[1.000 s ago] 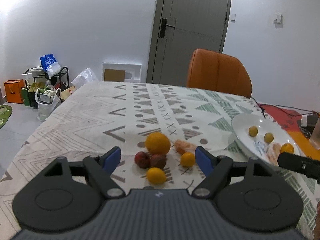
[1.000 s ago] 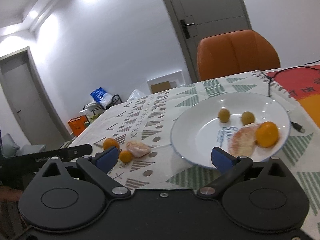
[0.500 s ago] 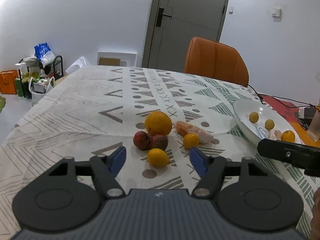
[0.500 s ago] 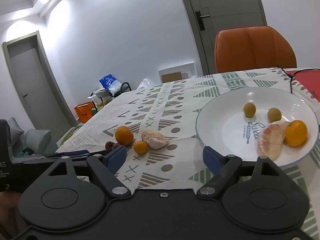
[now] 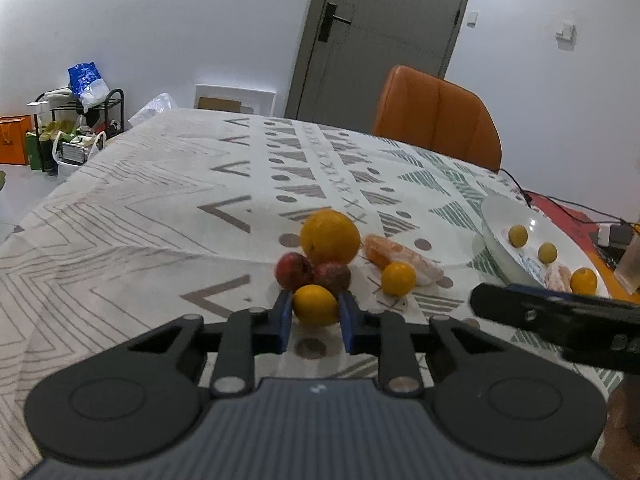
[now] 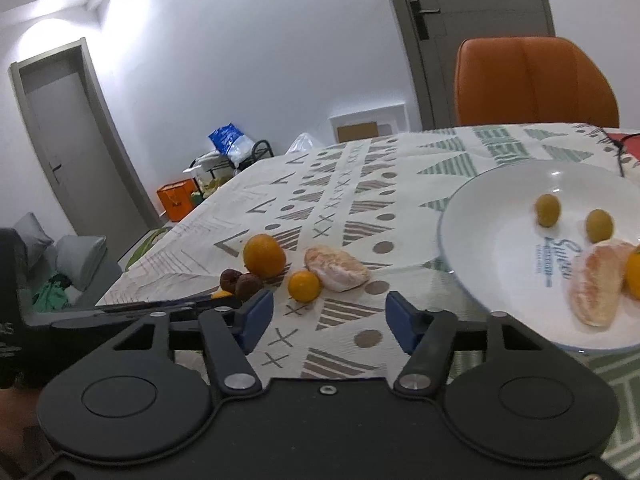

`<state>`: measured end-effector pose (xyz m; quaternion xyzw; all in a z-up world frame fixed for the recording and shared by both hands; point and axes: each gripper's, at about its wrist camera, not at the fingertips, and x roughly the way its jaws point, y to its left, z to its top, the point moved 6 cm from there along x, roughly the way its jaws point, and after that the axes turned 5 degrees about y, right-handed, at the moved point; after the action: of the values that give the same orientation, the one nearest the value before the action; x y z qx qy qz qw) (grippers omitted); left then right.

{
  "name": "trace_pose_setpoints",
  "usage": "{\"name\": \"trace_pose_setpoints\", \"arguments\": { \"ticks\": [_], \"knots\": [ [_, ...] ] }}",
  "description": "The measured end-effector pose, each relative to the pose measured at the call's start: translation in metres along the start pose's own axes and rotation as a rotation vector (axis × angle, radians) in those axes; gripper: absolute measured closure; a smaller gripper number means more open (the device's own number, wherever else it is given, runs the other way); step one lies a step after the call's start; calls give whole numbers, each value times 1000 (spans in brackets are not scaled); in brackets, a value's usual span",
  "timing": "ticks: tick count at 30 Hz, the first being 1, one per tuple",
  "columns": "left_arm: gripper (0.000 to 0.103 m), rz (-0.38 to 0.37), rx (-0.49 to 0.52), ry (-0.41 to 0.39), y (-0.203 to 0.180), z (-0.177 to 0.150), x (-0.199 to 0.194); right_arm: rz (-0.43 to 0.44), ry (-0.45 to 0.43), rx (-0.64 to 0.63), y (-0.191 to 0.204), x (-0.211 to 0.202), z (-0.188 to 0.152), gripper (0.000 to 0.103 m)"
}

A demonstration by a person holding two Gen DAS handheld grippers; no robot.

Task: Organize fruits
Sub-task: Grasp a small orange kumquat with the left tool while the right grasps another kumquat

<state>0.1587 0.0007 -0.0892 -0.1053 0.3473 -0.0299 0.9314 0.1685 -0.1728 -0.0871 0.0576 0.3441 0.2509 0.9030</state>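
Observation:
On the patterned tablecloth lie a large orange (image 5: pixel 330 236), two dark red fruits (image 5: pixel 294 271), a small orange (image 5: pixel 398 278) and a peeled citrus piece (image 5: pixel 404 258). My left gripper (image 5: pixel 315 320) is closing on a small yellow-orange fruit (image 5: pixel 315 305) at the front of the pile; both blue pads touch its sides. My right gripper (image 6: pixel 328 320) hovers over bare cloth, jaws closing with nothing between them, just short of the small orange (image 6: pixel 304 286) and the peeled piece (image 6: pixel 336 268). The white plate (image 6: pixel 480 216) to its right holds two greenish fruits, an orange and a peeled piece.
An orange chair (image 5: pixel 436 116) stands at the table's far side. Black cables (image 5: pixel 560 204) and a red mat lie past the plate. On the floor at the left stand a rack with bags (image 5: pixel 76 128) and an orange box. A grey door is behind.
The left gripper sank toward the fruit pile and its jaws closed around the small yellow-orange fruit. The right gripper swung left, from the plate toward the loose fruit, and its jaws narrowed.

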Motion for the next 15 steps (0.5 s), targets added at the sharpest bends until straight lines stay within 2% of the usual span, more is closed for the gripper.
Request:
{"name": "trace_pose_setpoints", "arguments": {
  "ticks": [3, 15],
  "knots": [
    [79, 3, -16, -15, 8, 3, -6, 9, 20, -1, 5, 8, 0, 52],
    [79, 17, -51, -35, 33, 7, -18, 0, 65, -10, 20, 40, 8, 60]
  ]
}}
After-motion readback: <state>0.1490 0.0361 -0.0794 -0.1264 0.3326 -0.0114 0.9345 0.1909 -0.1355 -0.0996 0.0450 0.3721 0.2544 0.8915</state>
